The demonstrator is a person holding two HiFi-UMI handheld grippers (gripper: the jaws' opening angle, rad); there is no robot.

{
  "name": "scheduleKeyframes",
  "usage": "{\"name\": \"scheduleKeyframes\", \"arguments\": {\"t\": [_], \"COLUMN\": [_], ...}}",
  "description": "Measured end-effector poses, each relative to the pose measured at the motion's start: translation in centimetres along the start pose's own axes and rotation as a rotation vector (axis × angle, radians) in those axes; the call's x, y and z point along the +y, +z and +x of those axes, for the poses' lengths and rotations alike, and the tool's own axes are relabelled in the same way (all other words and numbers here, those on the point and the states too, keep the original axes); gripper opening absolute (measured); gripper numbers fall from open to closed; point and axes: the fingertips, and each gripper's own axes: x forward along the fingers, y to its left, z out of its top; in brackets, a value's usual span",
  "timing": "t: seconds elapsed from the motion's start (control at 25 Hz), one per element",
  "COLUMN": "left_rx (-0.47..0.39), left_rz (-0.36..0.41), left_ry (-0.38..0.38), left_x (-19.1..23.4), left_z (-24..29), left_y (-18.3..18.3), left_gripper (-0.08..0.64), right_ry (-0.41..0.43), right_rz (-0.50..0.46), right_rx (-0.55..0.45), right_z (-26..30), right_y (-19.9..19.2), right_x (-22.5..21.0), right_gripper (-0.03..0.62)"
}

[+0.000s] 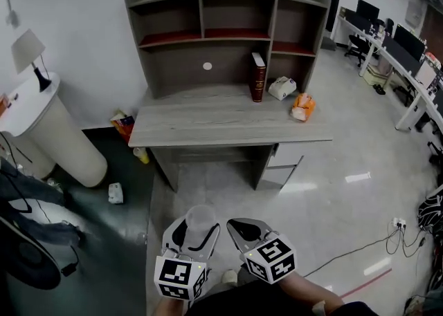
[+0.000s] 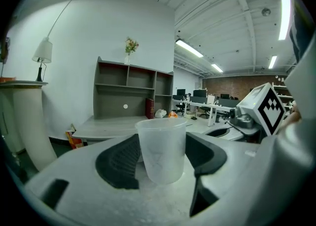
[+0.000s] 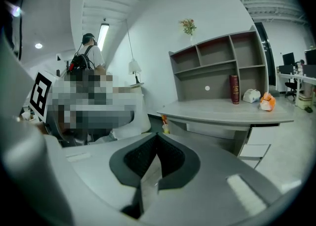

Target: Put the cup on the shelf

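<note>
A clear plastic cup (image 2: 161, 153) is held upright between the jaws of the left gripper (image 1: 196, 230), with the dark pads pressed against its sides. In the head view the cup is seen low in the frame, above the pale floor (image 1: 332, 197) and well short of the desk (image 1: 208, 126). The right gripper (image 3: 155, 138) is pictured just beside the left one, with its jaws closed tip to tip and nothing caught between them.

A grey shelf unit (image 1: 225, 3) is set on the back of the desk, against the white wall, and is divided into open compartments with red-topped boards. A vase of flowers (image 2: 129, 49) is stood on top of it. A dark red book (image 1: 258, 77) is stood upright on the desk at the foot of the unit. A white object (image 1: 282, 88), too small to be made out, is placed just to the right of the book, and an orange bag (image 1: 302, 107) is laid nearer the desk's right edge.

To the left of the desk, a small lamp (image 1: 31, 55) is perched on a round white pedestal (image 1: 59, 142). Cables (image 1: 377, 242) are trailed across the floor at the right, and rows of office desks (image 1: 408, 66) are seen beyond.
</note>
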Motion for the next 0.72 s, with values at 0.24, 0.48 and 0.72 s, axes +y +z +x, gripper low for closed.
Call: {"name": "scheduleKeyframes", "arguments": {"t": [0.24, 0.48, 0.72], "left_rx": [0.0, 0.012, 0.013], "left_rz": [-0.01, -0.039, -0.033], "left_ry": [0.024, 0.037, 0.022], "left_x": [1.2, 3.7, 5.4], "left_z": [0.5, 2.0, 6.1], "left_y": [0.0, 0.1, 1.3], "left_gripper": [0.285, 0.285, 0.285], "right_ry": [0.019, 0.02, 0.004], "right_rz": [0.015, 0.003, 0.016], "right_rx": [0.004, 0.006, -0.003], "right_z": [1.9, 4.3, 7.0], "right_y": [0.7, 2.2, 3.9], "right_x": [-0.6, -1.7, -5.7], "right_gripper": [0.0, 0.0, 0.0]}}
